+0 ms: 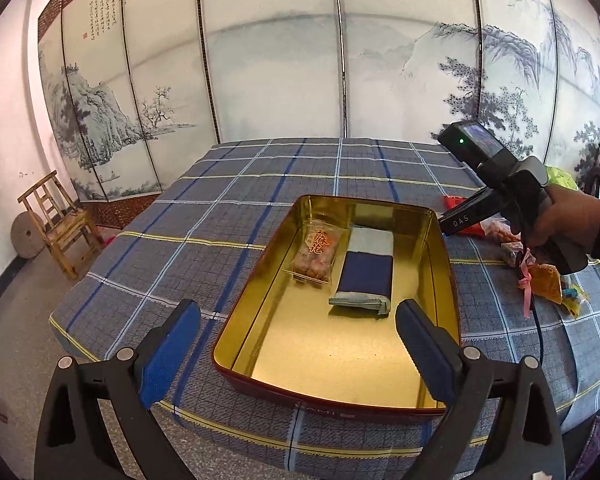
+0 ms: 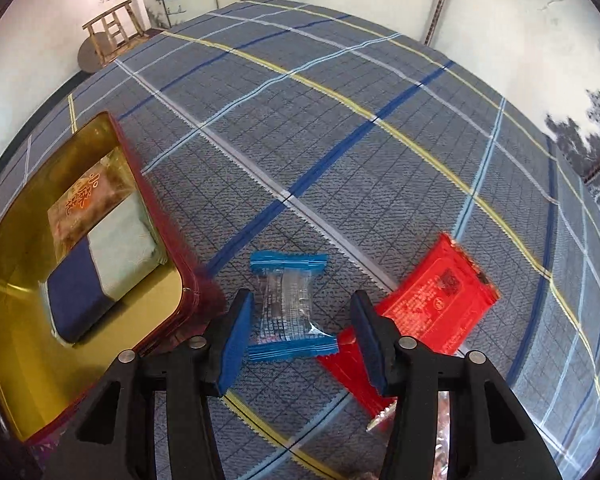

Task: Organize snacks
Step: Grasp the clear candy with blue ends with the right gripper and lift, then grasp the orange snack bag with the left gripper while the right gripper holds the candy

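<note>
A gold tin box [image 1: 440, 240] with a red outer wall stands on the plaid tablecloth; it also shows in the right wrist view [image 2: 4, 360]. Inside lie a clear snack packet with orange characters [image 1: 315, 252] and a navy-and-pale-green packet [image 1: 366, 270]. My left gripper [image 1: 298, 354] is open and empty, above the tin's near end. My right gripper [image 2: 300, 334] is open, its blue pads [image 2: 234, 340] on either side of a clear candy wrapper with blue ends [image 2: 288, 306] lying on the cloth, not touching it. A red packet [image 2: 436, 300] lies just right of it.
Loose snacks [image 1: 540, 276] in yellow, red and pink wrappers lie on the cloth right of the tin, under the right hand-held gripper [image 1: 512, 196]. A second red wrapper [image 2: 356, 376] lies under the right finger. A wooden chair [image 1: 60, 224] stands at the far left by the painted screen.
</note>
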`<move>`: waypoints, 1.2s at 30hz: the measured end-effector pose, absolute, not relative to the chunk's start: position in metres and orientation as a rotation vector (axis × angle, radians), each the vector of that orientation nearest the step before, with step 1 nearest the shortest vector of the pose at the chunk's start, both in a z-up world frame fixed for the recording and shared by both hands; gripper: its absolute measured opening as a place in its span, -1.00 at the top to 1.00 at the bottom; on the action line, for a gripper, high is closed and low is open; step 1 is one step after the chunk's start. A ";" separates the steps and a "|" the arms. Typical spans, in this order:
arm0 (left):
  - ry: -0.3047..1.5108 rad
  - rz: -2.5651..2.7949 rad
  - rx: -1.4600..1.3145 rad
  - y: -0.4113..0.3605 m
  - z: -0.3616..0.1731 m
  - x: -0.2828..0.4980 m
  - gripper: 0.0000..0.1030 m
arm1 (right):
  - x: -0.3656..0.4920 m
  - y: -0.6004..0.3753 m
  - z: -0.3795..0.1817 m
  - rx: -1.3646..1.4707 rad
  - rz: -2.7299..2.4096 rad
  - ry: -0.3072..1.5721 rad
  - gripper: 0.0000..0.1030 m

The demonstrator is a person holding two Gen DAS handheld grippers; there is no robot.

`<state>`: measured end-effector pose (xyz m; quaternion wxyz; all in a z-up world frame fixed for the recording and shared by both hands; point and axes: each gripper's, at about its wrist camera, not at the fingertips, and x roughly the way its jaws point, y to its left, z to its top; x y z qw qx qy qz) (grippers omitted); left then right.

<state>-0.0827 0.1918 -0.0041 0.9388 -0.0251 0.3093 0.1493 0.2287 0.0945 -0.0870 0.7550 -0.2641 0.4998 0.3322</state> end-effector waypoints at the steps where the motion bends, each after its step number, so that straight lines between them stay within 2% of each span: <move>1: 0.635 0.306 -0.048 0.190 -0.004 -0.082 -0.88 | 0.228 0.095 -0.086 -0.577 0.745 1.073 0.34; 3: 0.635 0.306 -0.042 0.187 -0.001 -0.081 -0.88 | 0.224 0.096 -0.085 -0.601 0.761 1.079 0.49; 8: 0.605 0.270 -0.021 0.174 0.011 -0.086 -0.88 | 0.198 0.047 -0.037 -0.397 0.783 0.993 0.50; 11: 0.594 0.223 0.005 0.158 0.019 -0.086 -0.88 | 0.172 -0.019 -0.005 -0.254 0.740 0.927 0.50; 15: 0.616 0.080 0.017 0.129 0.026 -0.079 -0.88 | 0.144 -0.120 0.010 -0.154 0.569 0.895 0.50; 19: 0.636 -0.057 0.049 0.091 0.028 -0.063 -0.89 | 0.129 -0.205 -0.004 -0.131 0.372 0.912 0.50; 25: 0.666 -0.229 0.133 0.028 0.026 -0.023 -0.89 | 0.130 -0.280 -0.043 -0.096 0.189 0.912 0.50; 29: 0.701 -0.344 0.162 0.000 0.018 0.008 -0.89 | 0.139 -0.301 -0.055 -0.023 0.165 0.894 0.50; 36: 0.941 -0.391 0.171 -0.024 -0.031 0.071 -0.89 | 0.143 -0.296 -0.068 -0.001 0.189 0.859 0.48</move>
